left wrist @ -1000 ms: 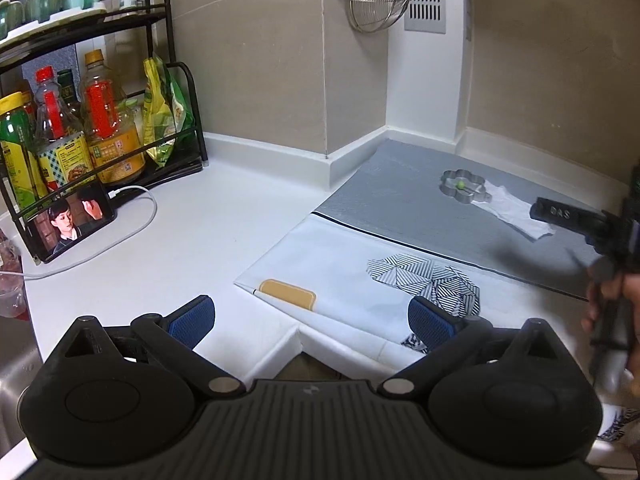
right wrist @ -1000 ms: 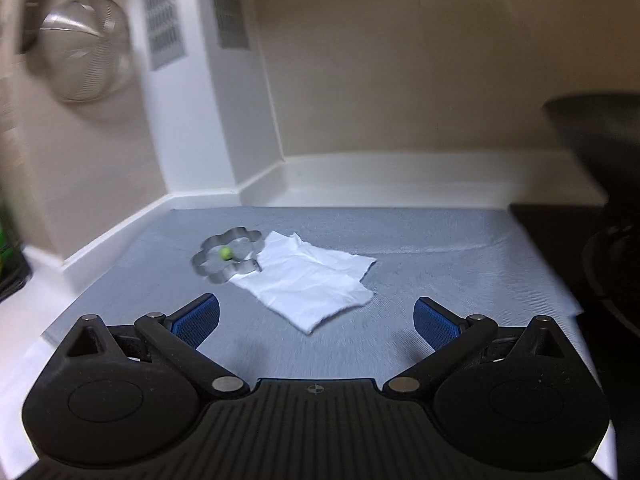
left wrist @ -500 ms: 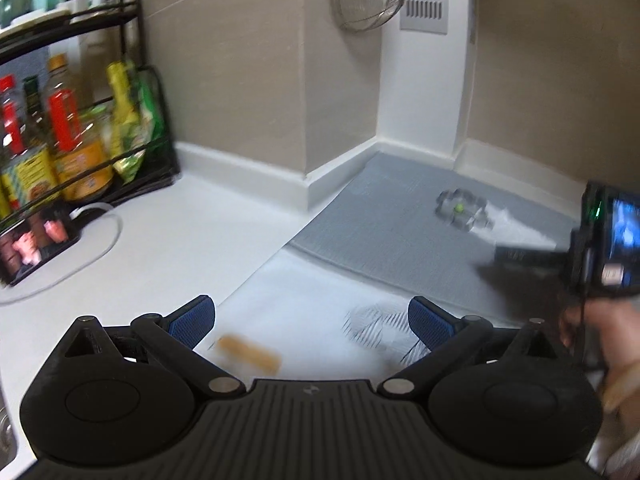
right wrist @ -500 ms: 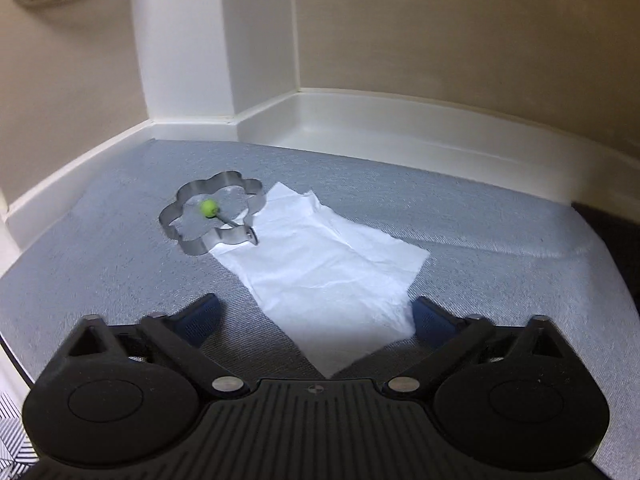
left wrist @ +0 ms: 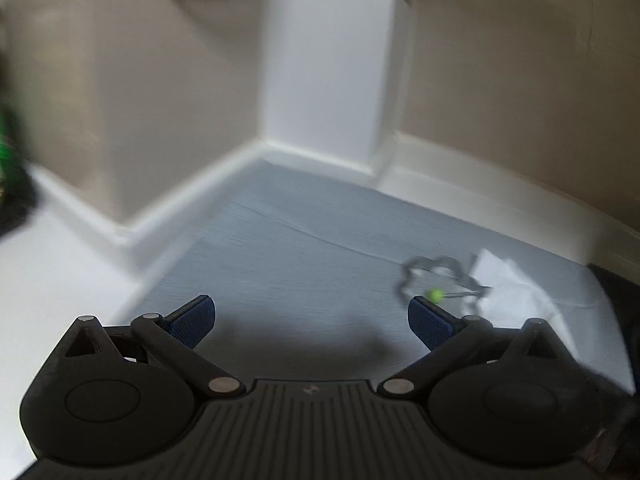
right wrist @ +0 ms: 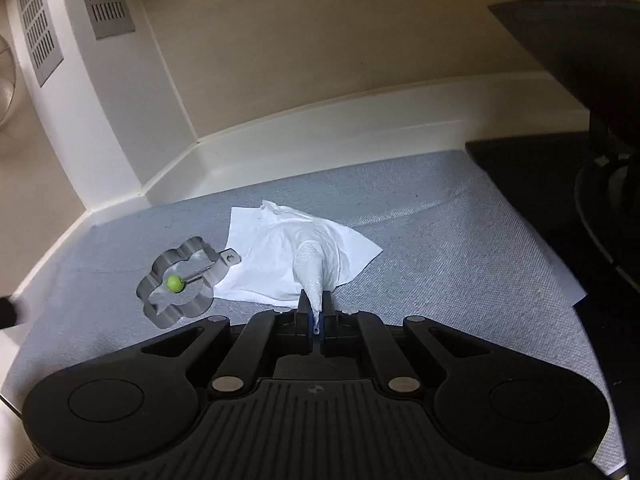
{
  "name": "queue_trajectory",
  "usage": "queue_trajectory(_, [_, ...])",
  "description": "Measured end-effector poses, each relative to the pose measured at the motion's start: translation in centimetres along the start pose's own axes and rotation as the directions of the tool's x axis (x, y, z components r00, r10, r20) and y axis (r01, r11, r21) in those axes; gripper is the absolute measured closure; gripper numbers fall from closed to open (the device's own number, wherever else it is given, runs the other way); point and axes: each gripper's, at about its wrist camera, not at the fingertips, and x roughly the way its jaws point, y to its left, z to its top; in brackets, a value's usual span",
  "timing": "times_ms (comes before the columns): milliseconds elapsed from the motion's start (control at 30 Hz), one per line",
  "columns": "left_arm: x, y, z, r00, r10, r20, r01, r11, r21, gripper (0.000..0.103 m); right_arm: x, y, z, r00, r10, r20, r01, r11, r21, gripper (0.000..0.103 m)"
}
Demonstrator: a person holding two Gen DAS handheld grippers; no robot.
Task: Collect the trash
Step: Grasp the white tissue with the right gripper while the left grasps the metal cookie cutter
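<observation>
You are pinching the white tissue (right wrist: pixel 280 256) with your right claw (right wrist: pixel 315 312): its jaws have just been closing, and now they are standing shut on the near corner of the paper, which is gathering into a narrow cone between them. The tissue is lying on the grey mat (right wrist: pixel 440 248) that is covering the tabletop, in the corner near the wall. Taking it by one corner seems sensible, because a thin flat sheet is giving nothing else to hold.

In the right wrist view the tissue is spreading from the claw toward 11 o'clock and 1 o'clock, and its long axis, the pulled ridge, is running from the jaws up toward 12 o'clock. Its far part is resting flat on the mat. At 9 o'clock of the tissue the flower-shaped metal ring (right wrist: pixel 180 276) with a green knob (right wrist: pixel 174 283) is lying, touching the paper edge or resting on it; I cannot tell which. I think it could be dragging along when you are lifting.

Your left claw (left wrist: pixel 312 316) is hanging open and empty over the mat, with the ring at about 2 o'clock from it.
</observation>
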Motion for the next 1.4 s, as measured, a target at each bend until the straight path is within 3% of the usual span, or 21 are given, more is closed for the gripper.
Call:
queue_trajectory(100, [3.2, -1.9, 0.8, 0.995, -0.060, -0.078, 0.060, 0.998, 0.004, 0.000, 0.0, 0.3, -0.1, 1.000, -0.009, 0.003, 0.009, 1.000, -0.016, 0.100])
queue_trajectory(300, [8.1, -4.6, 1.4, 0.989, -0.003, -0.148, 0.009, 0.999, 0.039, 0.000, 0.1, 0.3, -0.1, 1.000, -0.015, 0.010, 0.015, 1.000, -0.025, 0.100])
queue_trajectory(467, [9.8, -4.9, 1.3, 0.981, -0.012, -0.193, 0.017, 1.000, 0.026, 0.001, 0.1, 0.0, -0.2, 1.000, -0.011, 0.017, 0.011, 1.000, -0.007, 0.099])
queue_trajectory(500, [9.7, -5.0, 1.3, 0.982, -0.013, -0.187, 0.018, 0.999, 0.029, 0.006, 0.1, 0.0, -0.3, 1.000, -0.009, 0.017, 0.009, 1.000, -0.005, 0.099])
queue_trajectory(567, [9.0, -5.1, 1.3, 0.987, -0.042, -0.155, 0.049, 0.998, 0.037, 0.038, 0.0, -0.3, -0.3, 1.000, -0.002, 0.017, 0.002, 1.000, 0.003, 0.099])
queue_trajectory(600, [8.7, -5.2, 1.4, 0.986, -0.054, -0.157, 0.060, 0.998, 0.033, 0.072, 0.0, -0.4, -0.3, 1.000, 0.001, 0.017, -0.001, 1.000, 0.006, 0.099])
queue_trajectory(633, [8.6, -5.2, 1.4, 0.986, -0.032, -0.166, 0.038, 0.999, 0.034, 0.090, 0.0, -0.4, -0.3, 1.000, 0.002, 0.018, -0.002, 1.000, 0.005, 0.099])
queue_trajectory(700, [8.4, -4.7, 1.5, 0.985, -0.030, -0.171, 0.035, 0.999, 0.029, 0.097, -0.2, -0.5, -0.3, 1.000, 0.003, 0.019, -0.003, 1.000, 0.007, 0.099])
queue_trajectory(1033, [2.9, 2.2, -0.7, 0.985, 0.000, -0.172, 0.003, 1.000, 0.018, 0.098, -0.4, -1.1, -0.2, 0.998, 0.058, 0.000, -0.058, 0.998, 0.020, 0.100])
queue_trajectory(1233, [0.2, 5.1, -2.4, 0.981, 0.061, -0.185, -0.055, 0.998, 0.034, 0.098, -0.4, -0.7, -0.2, 0.995, 0.099, -0.009, -0.098, 0.995, 0.028, 0.100])
queue_trajectory(1400, [-3.7, 6.1, -3.4, 0.989, 0.040, -0.144, -0.041, 0.999, -0.001, 0.098, -1.4, -0.5, -0.1, 0.984, 0.173, 0.052, -0.175, 0.984, 0.035, 0.100])
